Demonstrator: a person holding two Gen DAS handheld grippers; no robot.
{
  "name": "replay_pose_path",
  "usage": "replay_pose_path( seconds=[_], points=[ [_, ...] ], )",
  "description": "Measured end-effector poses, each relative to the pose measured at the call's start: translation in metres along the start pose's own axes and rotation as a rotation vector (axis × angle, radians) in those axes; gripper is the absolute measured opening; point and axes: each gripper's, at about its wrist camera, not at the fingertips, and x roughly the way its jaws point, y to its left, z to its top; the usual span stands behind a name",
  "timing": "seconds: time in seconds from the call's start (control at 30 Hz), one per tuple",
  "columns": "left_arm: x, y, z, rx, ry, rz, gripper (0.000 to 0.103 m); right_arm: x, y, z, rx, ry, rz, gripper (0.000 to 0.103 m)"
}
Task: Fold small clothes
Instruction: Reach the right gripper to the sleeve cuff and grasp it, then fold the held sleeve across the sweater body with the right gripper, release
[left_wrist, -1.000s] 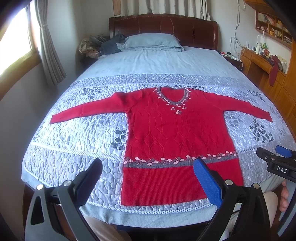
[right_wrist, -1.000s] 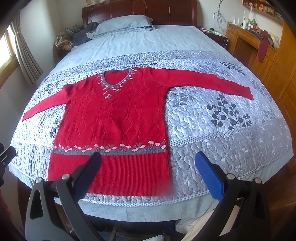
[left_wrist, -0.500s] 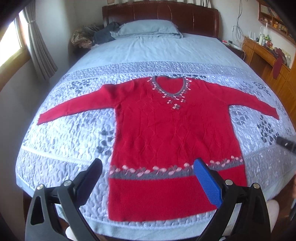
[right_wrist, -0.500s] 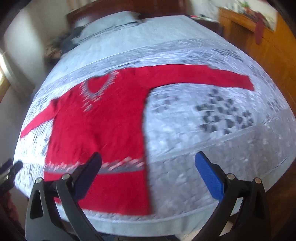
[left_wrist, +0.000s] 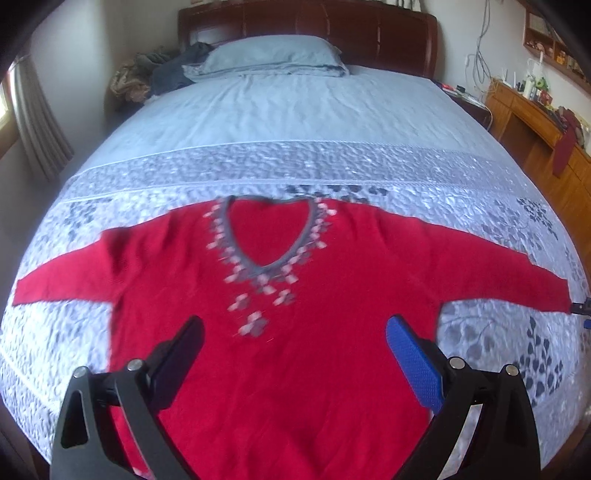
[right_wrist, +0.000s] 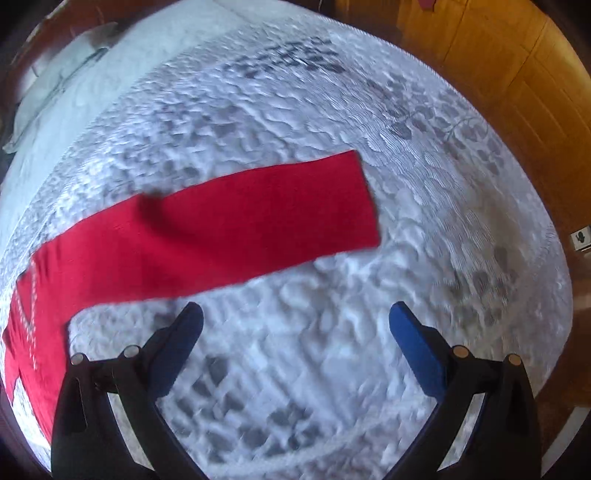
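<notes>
A red knit sweater (left_wrist: 295, 332) with a grey, flower-trimmed V-neck lies flat, face up, on the quilted bed, both sleeves spread out. My left gripper (left_wrist: 293, 347) is open and empty, hovering over the sweater's chest just below the neckline. My right gripper (right_wrist: 295, 332) is open and empty, over the quilt just in front of the sweater's right sleeve (right_wrist: 221, 229), whose cuff end lies ahead and slightly right. A bit of the right gripper shows at the far right edge of the left wrist view (left_wrist: 583, 310), beside that cuff.
The grey-white quilt (left_wrist: 332, 170) covers the near half of the bed, with a blue sheet and pillow (left_wrist: 273, 55) beyond. A dark wooden headboard stands at the back. A wooden desk and cabinets (left_wrist: 535, 122) run along the right side. A curtain hangs at left.
Both grippers moved forward over the bed. The left went from the hem up to the chest. The right swung right, from the body to the right sleeve.
</notes>
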Motion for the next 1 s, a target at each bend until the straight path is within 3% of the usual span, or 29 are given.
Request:
replay_pose_path(
  seconds=[0.27, 0.3, 0.37, 0.47, 0.5, 0.53, 0.73, 1.0],
  points=[
    [0.043, -0.057, 0.010, 0.069, 0.032, -0.034, 0.099, 0.050, -0.039, 0.038, 0.071, 0.087, 0.079, 0.099],
    [0.046, -0.058, 0.009, 0.074, 0.035, -0.030, 0.099, 0.055, -0.042, 0.041, 0.082, 0.097, 0.090, 0.093],
    [0.050, -0.057, 0.005, 0.085, 0.042, -0.020, 0.099, 0.058, -0.049, 0.044, 0.103, 0.096, 0.085, 0.081],
    [0.055, -0.048, 0.000, 0.083, 0.055, 0.003, 0.099, 0.053, -0.052, 0.048, 0.098, 0.073, 0.089, 0.049],
    [0.057, -0.042, -0.001, 0.076, 0.062, 0.010, 0.099, 0.050, -0.051, 0.048, 0.087, 0.063, 0.090, 0.017],
    [0.057, -0.037, -0.002, 0.071, 0.066, 0.014, 0.099, 0.046, -0.050, 0.048, 0.076, 0.059, 0.103, 0.005],
    [0.059, 0.005, -0.004, 0.027, 0.080, 0.059, 0.099, 0.007, -0.023, 0.040, 0.021, -0.037, 0.128, 0.005],
    [0.063, 0.060, 0.002, -0.035, 0.100, 0.107, 0.099, -0.028, 0.077, 0.032, -0.152, -0.091, 0.165, 0.005]
  ],
)
